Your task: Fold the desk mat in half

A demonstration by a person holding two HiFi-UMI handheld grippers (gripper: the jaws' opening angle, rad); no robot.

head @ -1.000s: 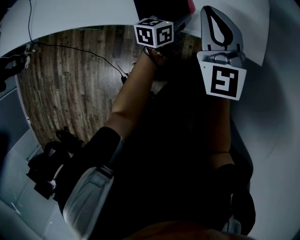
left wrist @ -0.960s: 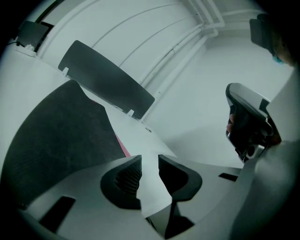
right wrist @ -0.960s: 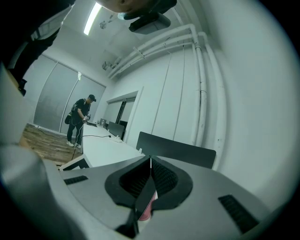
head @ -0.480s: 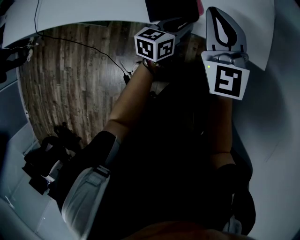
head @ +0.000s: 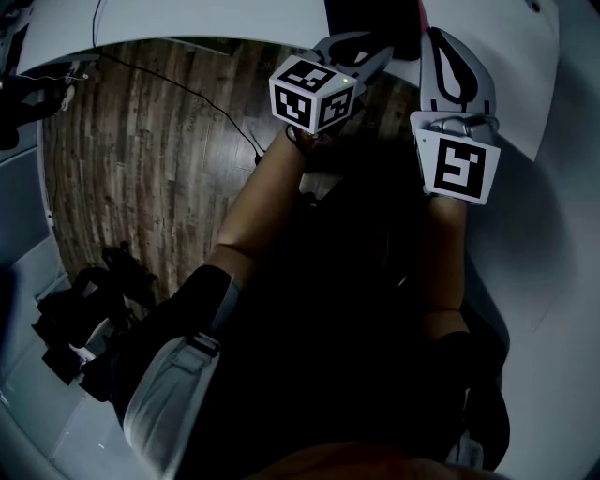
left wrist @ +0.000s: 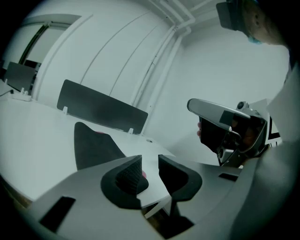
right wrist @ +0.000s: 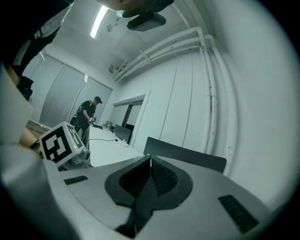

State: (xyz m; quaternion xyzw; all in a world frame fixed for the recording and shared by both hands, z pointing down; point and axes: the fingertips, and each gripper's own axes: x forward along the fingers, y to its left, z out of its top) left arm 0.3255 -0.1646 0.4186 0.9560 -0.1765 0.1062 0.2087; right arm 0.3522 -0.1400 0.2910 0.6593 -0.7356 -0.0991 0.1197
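The dark desk mat (head: 370, 17) lies on the white table (head: 187, 21) at the top of the head view, with a pink edge showing beside it. In the left gripper view the mat (left wrist: 93, 143) rests ahead and to the left of the jaws, one corner raised. My left gripper (left wrist: 150, 165) is open, a gap between its pads and nothing in it. It hovers short of the mat's near edge (head: 361, 49). My right gripper (right wrist: 150, 163) is shut, pads together, with nothing seen between them. It hangs over the table's edge (head: 437, 37), right of the left one.
A dark divider panel (left wrist: 101, 108) stands upright on the table behind the mat. A black cable (head: 187, 103) runs across the wooden floor, and dark bags (head: 84, 323) sit at lower left. A person (right wrist: 87, 117) stands far off by another desk.
Both grippers have moved forward toward the table and the mat. The left one has also risen and rolled a little. Neither pair of jaws has changed.
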